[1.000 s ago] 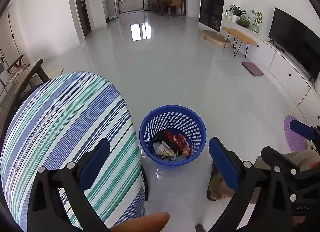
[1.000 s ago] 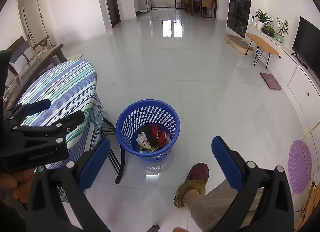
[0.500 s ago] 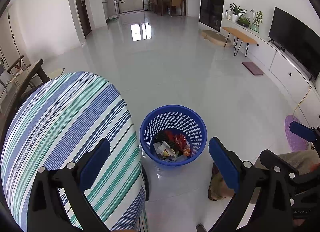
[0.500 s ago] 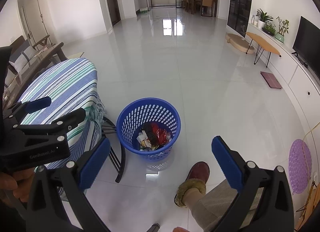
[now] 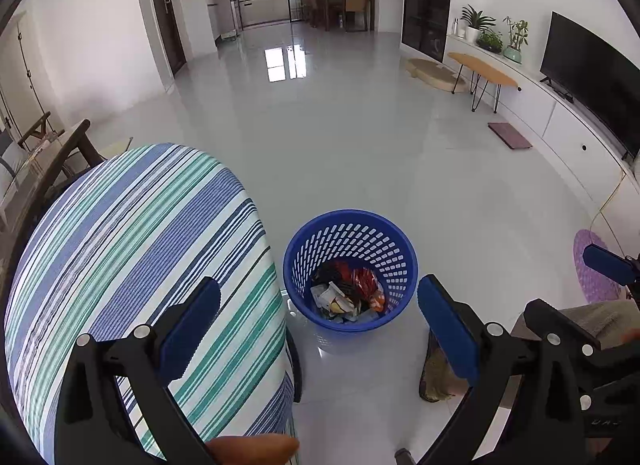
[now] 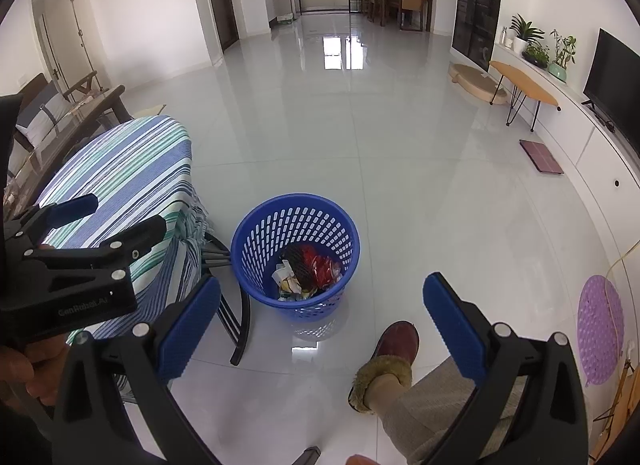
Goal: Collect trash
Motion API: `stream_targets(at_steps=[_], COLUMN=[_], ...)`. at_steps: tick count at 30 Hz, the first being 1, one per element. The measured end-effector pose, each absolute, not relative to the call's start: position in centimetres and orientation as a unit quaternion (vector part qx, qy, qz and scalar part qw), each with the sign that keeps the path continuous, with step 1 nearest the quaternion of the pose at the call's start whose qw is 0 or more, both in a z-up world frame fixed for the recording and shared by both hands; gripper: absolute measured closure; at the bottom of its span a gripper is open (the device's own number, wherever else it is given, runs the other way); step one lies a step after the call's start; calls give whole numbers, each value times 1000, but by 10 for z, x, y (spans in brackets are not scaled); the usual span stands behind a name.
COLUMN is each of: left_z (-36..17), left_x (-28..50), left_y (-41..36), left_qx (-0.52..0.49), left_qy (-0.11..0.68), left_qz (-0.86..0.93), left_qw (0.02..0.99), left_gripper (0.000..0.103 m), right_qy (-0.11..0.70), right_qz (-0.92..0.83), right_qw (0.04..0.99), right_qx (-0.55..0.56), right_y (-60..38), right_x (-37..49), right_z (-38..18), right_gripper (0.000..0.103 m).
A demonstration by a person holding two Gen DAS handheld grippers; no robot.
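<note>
**Fingers wide and empty over a filled basket**

Both pairs of blue-padded fingers stand wide apart with nothing between them: the left gripper (image 5: 318, 325) and the right gripper (image 6: 322, 325) each frame the blue basket (image 5: 350, 225) on the floor. Over the last second almost nothing has shifted; the basket sits a little closer in the right view, and both grippers hang where they were. The trash (image 5: 346, 295), crumpled wrappers in red, white and black, lies at the bottom of the basket, so I judge the collecting done or nearly so.

From the left wrist, the striped tablecloth (image 5: 132, 249) shows close up and bare of litter. Only the right wrist reveals the dark table legs (image 6: 236, 321) touching the basket's side, the person's slippered foot (image 6: 390, 353) just beside it, and the left gripper seen from the side.
</note>
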State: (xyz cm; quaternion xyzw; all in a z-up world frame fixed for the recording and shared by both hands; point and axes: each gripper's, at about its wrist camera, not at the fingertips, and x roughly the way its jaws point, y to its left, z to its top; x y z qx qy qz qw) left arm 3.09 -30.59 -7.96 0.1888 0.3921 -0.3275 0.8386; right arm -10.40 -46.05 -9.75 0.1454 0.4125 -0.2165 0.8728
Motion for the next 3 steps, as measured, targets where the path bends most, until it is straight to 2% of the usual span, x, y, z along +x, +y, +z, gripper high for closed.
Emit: stream_targets(at_steps=[3], left_z=[-79], left_x=[31], left_y=[-305], left_qx=[188], left_qy=[392], left_qz=[-329], left_qw=[838], left_gripper=[5], right_qy=[413], right_qz=[-216], right_qw=[872], right_qx=[147], right_y=[-460], right_x=[-105], right_z=[-98], right_gripper=[5])
